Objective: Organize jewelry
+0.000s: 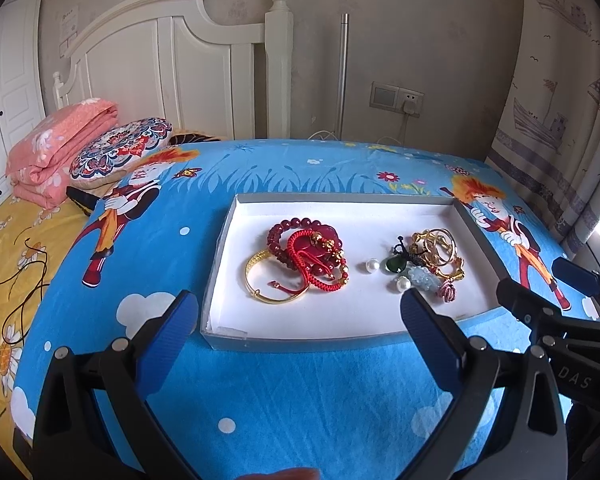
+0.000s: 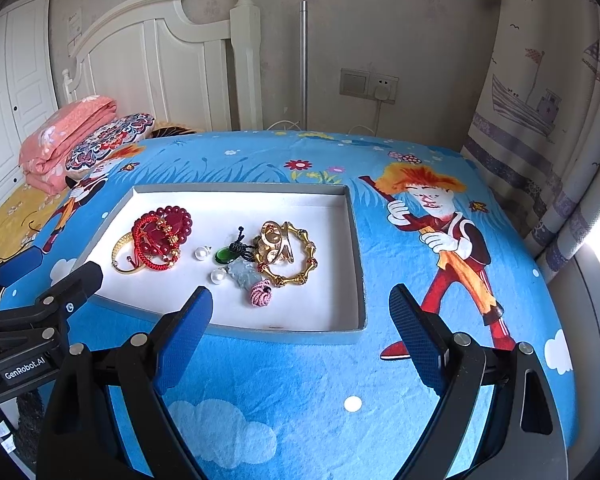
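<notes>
A shallow white box (image 1: pixel 236 236) (image 2: pixel 340 208) lies on the blue cartoon cloth. In its left part lie red bead bracelets (image 1: pixel 312 252) (image 2: pixel 164 236) tangled with a red cord, and a gold bangle (image 1: pixel 274 298) (image 2: pixel 124 256). In its right part lie gold bracelets (image 1: pixel 438 250) (image 2: pixel 288 252), a green pendant (image 1: pixel 395 265) (image 2: pixel 223 256), a pale jade pendant (image 1: pixel 422 280) (image 2: pixel 242 274), a pink knot (image 2: pixel 260 294) and two pearls (image 1: pixel 372 266) (image 2: pixel 201 254). My left gripper (image 1: pixel 296 312) is open and empty before the box. My right gripper (image 2: pixel 300 306) is open and empty near the box's front right corner.
The cloth covers a table (image 1: pixel 300 392) next to a bed with a yellow sheet (image 1: pixel 4 264), a pink folded quilt (image 1: pixel 60 148) and a patterned pillow (image 1: pixel 120 152). A white headboard (image 1: pixel 172 72) stands behind. A curtain (image 1: pixel 560 100) hangs at right.
</notes>
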### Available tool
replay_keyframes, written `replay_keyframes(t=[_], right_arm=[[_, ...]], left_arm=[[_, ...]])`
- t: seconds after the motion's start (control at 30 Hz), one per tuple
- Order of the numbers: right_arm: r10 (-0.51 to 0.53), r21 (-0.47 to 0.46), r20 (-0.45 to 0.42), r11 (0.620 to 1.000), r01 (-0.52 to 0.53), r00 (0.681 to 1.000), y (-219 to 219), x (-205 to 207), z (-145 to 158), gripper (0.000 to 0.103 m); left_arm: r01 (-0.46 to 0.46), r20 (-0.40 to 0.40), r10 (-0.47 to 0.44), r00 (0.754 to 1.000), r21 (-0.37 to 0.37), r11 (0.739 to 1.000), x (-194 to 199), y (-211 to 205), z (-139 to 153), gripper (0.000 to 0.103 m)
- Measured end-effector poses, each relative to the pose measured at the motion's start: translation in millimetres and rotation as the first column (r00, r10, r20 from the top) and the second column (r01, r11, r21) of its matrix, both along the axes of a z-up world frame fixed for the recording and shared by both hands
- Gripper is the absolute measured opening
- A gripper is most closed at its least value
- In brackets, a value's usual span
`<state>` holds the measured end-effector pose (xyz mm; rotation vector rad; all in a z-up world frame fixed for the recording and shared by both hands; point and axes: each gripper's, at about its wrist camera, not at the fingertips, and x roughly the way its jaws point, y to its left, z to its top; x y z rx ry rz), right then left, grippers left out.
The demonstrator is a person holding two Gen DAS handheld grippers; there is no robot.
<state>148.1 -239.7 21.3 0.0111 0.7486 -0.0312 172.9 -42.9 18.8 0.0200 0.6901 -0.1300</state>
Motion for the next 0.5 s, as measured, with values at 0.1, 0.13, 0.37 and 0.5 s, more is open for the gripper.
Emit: replay_keyframes(t=[0.1,0.13,0.37,0.5], right_arm=[[0.0,0.001,0.0,1.0,0.0,1.0,0.1,-0.1,-0.1,0.084],[-0.001,0.0,0.0,1.0,0.001,1.0,0.1,-0.1,-0.1,0.084],[-0.002,0.0,0.0,1.0,0.002,1.0,0.4,-0.6,-0.4,0.084],[-0.001,0.0,0.0,1.0,0.001,1.0,0.4,-0.6,-0.5,0.084]], left_arm=[[0.0,0.001,0.0,1.0,0.001,1.0,0.2,-0.2,-0.1,0.098],[0.0,0.001,0.0,1.0,0.0,1.0,0.2,-0.2,-0.1,0.098],[-0.002,0.0,0.002,1.0,0.001,1.0,0.1,-0.2,-0.3,0.098],[-0.003,0.0,0.003,1.0,0.001,1.0,-0.3,0.3,-0.6,0.098]])
